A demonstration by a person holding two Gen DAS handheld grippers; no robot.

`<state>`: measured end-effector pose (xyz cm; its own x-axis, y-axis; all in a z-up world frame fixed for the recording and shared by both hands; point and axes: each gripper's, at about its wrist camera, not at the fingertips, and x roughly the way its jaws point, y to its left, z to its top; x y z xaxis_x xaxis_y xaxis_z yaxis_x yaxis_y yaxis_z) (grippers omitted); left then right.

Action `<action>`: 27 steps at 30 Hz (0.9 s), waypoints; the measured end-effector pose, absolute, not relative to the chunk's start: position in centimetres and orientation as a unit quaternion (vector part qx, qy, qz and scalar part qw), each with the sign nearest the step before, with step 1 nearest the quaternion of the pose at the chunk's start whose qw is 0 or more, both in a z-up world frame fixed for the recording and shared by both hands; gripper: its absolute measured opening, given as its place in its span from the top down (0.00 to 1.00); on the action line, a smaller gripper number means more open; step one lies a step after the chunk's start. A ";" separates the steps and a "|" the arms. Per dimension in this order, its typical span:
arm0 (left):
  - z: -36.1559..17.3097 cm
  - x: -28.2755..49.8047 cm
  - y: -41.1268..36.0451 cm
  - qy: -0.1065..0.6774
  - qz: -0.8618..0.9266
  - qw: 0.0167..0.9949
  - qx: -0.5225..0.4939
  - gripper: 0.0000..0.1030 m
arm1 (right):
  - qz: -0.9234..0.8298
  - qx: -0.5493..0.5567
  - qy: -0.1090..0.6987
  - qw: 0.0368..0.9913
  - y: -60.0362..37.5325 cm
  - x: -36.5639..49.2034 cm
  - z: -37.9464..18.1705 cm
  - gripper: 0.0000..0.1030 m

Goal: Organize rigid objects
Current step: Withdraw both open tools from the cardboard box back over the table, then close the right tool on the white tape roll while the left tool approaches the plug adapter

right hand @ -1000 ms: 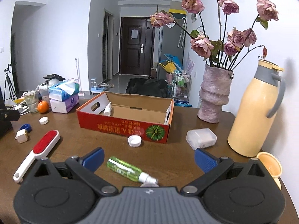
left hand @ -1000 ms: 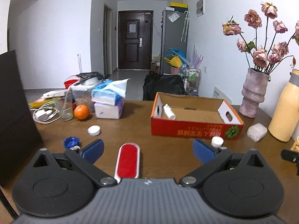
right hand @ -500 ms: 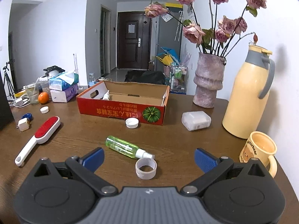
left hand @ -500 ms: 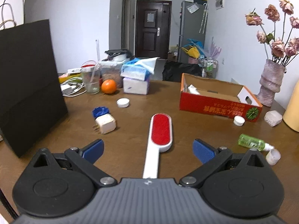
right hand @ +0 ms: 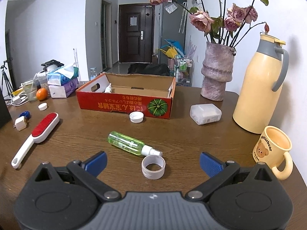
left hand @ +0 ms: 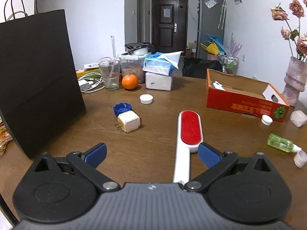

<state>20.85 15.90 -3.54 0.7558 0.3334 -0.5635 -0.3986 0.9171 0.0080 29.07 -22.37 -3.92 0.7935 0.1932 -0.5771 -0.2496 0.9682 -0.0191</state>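
My left gripper (left hand: 152, 154) is open low over the brown table. The white handle of a red lint brush (left hand: 189, 128) runs between its fingers, close to the right one. A white charger plug (left hand: 128, 123) and a blue cap (left hand: 122, 108) lie ahead on the left. My right gripper (right hand: 153, 162) is open too, with a white ring-shaped cap (right hand: 153, 166) between its fingers and a green spray bottle (right hand: 126, 142) just beyond. The red cardboard box (right hand: 124, 103) holds a small white bottle (right hand: 108, 88). The lint brush (right hand: 45, 127) lies far left in this view.
A black paper bag (left hand: 36, 80) stands at the left. An orange (left hand: 129, 82), a glass (left hand: 109, 74) and tissue boxes (left hand: 158, 72) crowd the back. A vase (right hand: 217, 72), a thermos (right hand: 257, 88), a mug (right hand: 274, 149), a plastic container (right hand: 205, 113) and a white cap (right hand: 136, 117) sit at the right.
Both grippers have drawn back from the box. The left one also shifted left, so the brush handle now sits by its right finger. The ring cap came into the right view.
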 end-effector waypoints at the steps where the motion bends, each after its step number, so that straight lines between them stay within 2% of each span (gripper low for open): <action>1: -3.5 21.1 16.2 0.289 0.197 0.935 -0.057 0.00 | 0.116 -0.048 0.301 0.945 -22.3 29.2 -4.0 0.00; 7: -4.0 22.3 17.8 0.287 0.201 0.935 -0.058 0.00 | 0.107 -0.053 0.315 0.941 -22.0 30.3 -5.2 0.00; 15: -4.9 23.1 19.1 0.296 0.206 0.930 -0.065 0.00 | 0.094 -0.051 0.354 0.929 -21.7 33.6 -8.5 0.12; 19: -5.3 23.3 19.7 0.300 0.209 0.928 -0.070 0.00 | 0.085 -0.045 0.365 0.926 -21.5 35.1 -10.2 0.14; 27: -6.1 24.0 20.8 0.307 0.217 0.923 -0.080 0.00 | 0.078 -0.040 0.375 0.923 -20.9 36.9 -12.0 0.24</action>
